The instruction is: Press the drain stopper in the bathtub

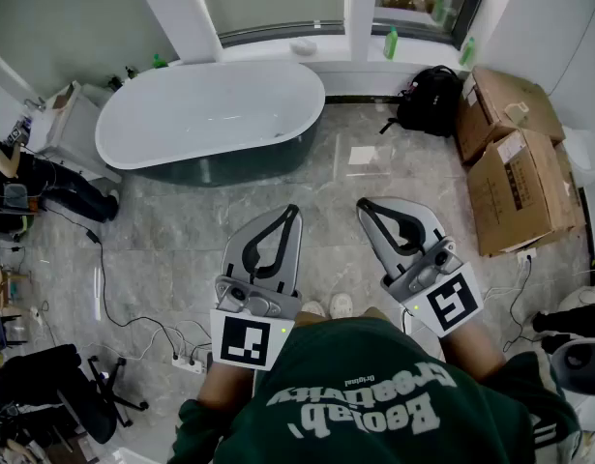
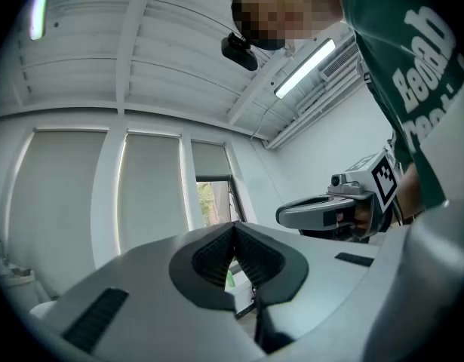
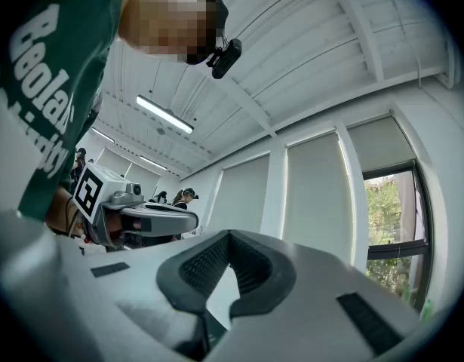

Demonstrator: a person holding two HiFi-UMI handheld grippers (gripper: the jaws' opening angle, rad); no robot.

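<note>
Grey marble floor (image 1: 181, 249) across most of the head view. Upper left of the frame: white oval bathtub (image 1: 210, 114), close under a long window sill. Small drain stopper somewhere inside that tub, too tiny to pick out from up here.

Lower middle of the frame: grey left gripper (image 1: 292, 211) with black inner pads, pointing up toward the tub but well apart from it. Tips pressed together, nothing between them. Just beside it, toward the right of the frame: grey right gripper (image 1: 363, 204), closed tight too and holding nothing. Black-and-white square marker cube on the back of each one.

Bottom edge: dark green sweatshirt with white letters (image 1: 374, 394). White shoe tips (image 1: 341, 304) low down between the two grippers. Upper right: black backpack (image 1: 430, 100) on the floor by the window wall. Right next to it, brown cardboard boxes (image 1: 510, 162). Small green bottle (image 1: 391, 42) up on the sill. Lower left: white power strip (image 1: 189, 361) with thin cables.

Left gripper view: left gripper (image 2: 233, 228) shut at the tip, with only a small leaf-shaped gap lower down between the ribbed pads. Right gripper (image 2: 281, 216) at the right of the frame. Long white ceiling light (image 2: 305, 68) at the upper right.

Right gripper view: right gripper (image 3: 230, 236) shut the same way. Left gripper (image 3: 194, 219) at the left of the frame. Tall window with green trees (image 3: 390, 232) at the right.
</note>
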